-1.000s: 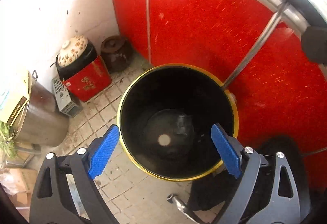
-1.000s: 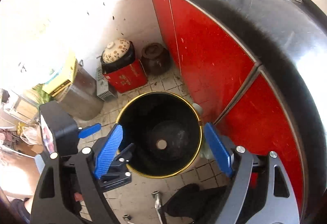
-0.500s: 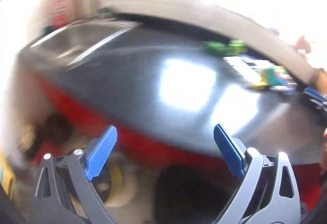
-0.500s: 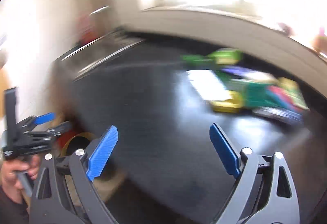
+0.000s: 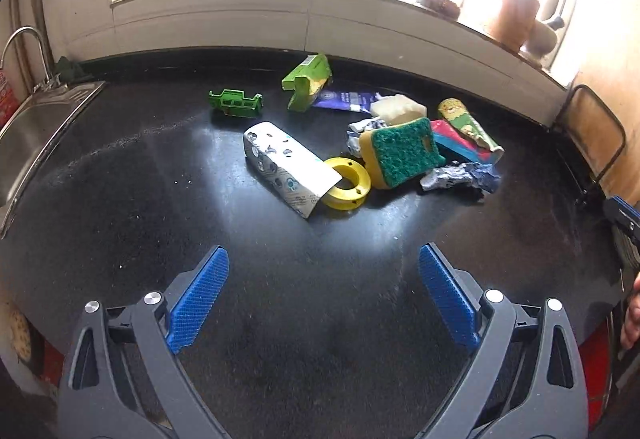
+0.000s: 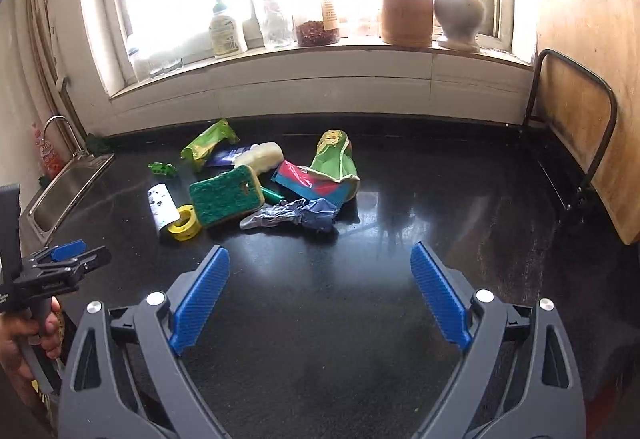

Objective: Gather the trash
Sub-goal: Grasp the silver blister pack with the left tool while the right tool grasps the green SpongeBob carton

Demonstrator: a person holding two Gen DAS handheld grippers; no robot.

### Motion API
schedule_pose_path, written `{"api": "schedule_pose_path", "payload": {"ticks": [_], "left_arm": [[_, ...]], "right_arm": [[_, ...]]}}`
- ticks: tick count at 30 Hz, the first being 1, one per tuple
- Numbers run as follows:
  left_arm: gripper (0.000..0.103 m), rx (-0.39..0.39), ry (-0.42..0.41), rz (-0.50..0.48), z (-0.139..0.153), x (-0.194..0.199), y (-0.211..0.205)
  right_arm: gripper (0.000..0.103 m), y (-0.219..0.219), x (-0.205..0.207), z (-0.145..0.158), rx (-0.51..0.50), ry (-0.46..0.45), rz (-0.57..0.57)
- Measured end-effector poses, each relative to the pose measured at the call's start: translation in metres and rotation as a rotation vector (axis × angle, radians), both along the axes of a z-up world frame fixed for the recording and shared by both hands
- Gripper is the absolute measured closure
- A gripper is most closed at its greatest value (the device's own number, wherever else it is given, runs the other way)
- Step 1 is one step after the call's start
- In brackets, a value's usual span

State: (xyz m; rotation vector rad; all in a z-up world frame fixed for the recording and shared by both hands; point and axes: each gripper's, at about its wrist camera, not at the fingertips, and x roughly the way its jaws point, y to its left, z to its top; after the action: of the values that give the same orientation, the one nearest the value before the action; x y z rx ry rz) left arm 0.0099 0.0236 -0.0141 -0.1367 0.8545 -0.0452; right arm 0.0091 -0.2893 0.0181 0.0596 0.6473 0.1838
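Right now your left gripper (image 5: 322, 293) and right gripper (image 6: 320, 289) gape empty above the counter's (image 5: 120, 199) near edge; the trash, sponge (image 5: 400, 157) included, lies toward its back edge.

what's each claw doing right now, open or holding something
Left claw: open, nothing between its pads, above the black counter.
Right claw: open, empty too, short of the trash pile.
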Motion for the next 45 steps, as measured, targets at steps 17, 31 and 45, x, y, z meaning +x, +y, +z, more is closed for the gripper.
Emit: {"api": "schedule_pose_path", "payload": {"ticks": [17, 31, 45], "left_arm": [[0.011, -0.098, 0.259, 0.258, -0.065, 0.161, 0.055], [0.066, -0.030, 0.198, 0.156, -0.054, 0.165, 0.044], [0.067, 0.028, -0.004, 0.116, 0.028, 0.102, 0.062]], "right_arm": [[0.014, 0.027, 0.252, -0.034, -0.120, 0.245, -0.033], [0.068, 0.027, 0.289, -0.045, -0.153, 0.311, -0.032], [0.069, 0.028, 0.157, 0.041, -0.133, 0.043, 0.022]]}}
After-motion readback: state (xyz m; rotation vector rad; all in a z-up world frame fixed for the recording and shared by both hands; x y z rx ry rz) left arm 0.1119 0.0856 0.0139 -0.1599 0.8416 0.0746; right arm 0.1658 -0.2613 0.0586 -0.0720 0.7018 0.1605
